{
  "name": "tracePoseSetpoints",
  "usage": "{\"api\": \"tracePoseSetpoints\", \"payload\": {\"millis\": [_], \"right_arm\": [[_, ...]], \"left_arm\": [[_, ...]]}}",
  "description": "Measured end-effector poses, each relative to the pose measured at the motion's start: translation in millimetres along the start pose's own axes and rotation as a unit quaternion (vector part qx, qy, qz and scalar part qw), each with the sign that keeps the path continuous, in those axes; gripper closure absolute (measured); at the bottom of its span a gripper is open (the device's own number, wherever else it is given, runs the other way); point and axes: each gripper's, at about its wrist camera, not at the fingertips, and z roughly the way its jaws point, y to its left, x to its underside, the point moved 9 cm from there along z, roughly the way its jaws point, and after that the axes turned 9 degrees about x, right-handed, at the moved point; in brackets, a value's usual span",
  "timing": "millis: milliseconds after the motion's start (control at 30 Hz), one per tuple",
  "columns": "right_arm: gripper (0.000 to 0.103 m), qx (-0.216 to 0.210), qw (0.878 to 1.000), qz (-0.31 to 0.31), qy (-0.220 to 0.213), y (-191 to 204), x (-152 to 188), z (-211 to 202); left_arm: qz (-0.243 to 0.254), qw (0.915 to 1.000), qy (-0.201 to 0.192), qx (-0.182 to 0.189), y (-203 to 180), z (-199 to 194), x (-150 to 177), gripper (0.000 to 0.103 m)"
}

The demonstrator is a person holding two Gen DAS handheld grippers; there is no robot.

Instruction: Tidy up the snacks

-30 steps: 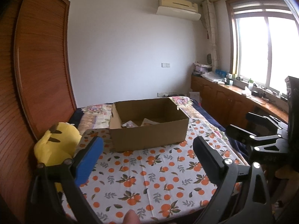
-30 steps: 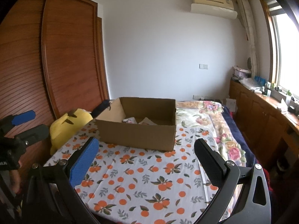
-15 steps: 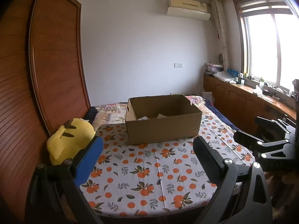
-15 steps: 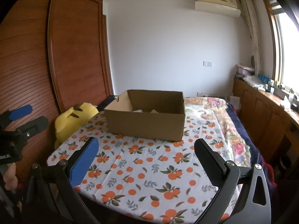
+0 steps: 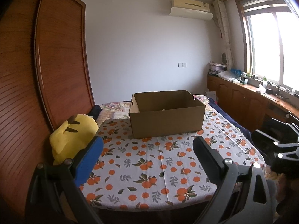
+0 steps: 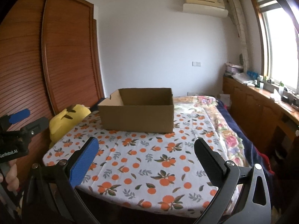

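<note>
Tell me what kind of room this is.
Most likely a home bedroom. A bed with a floral quilt sits beside a tall wooden wardrobe, a yellow plush toy lies by the table, and an air conditioner hangs on the wall.

Both wrist views face cardboard box (image 5: 167, 114) from bed foot — left view leftward.

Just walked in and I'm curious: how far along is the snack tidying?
Done, it seems: the orange-print cloth shows no loose snacks, and a pale scrap of something shows just above the near wall of the cardboard box. In hand: nothing; the left tool and right tool are both open and empty. Left: hard to tell, since the box's inside is mostly hidden.
</note>
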Motion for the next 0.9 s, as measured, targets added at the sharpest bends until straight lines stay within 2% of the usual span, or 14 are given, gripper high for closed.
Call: {"api": "tracePoseSetpoints", "payload": {"millis": [433, 900], "right_arm": [[0.0, 0.025, 1.0, 0.006, -0.013, -16.3, 8.7, -21.2], [0.0, 0.028, 1.0, 0.007, -0.013, -17.7, 9.5, -18.7]], "left_arm": [[-0.006, 0.9999, 0.015, 0.004, -3.1, 0.9, 21.4, 0.005], [-0.004, 0.9999, 0.013, 0.004, -4.4, 2.0, 24.7, 0.005]]}}
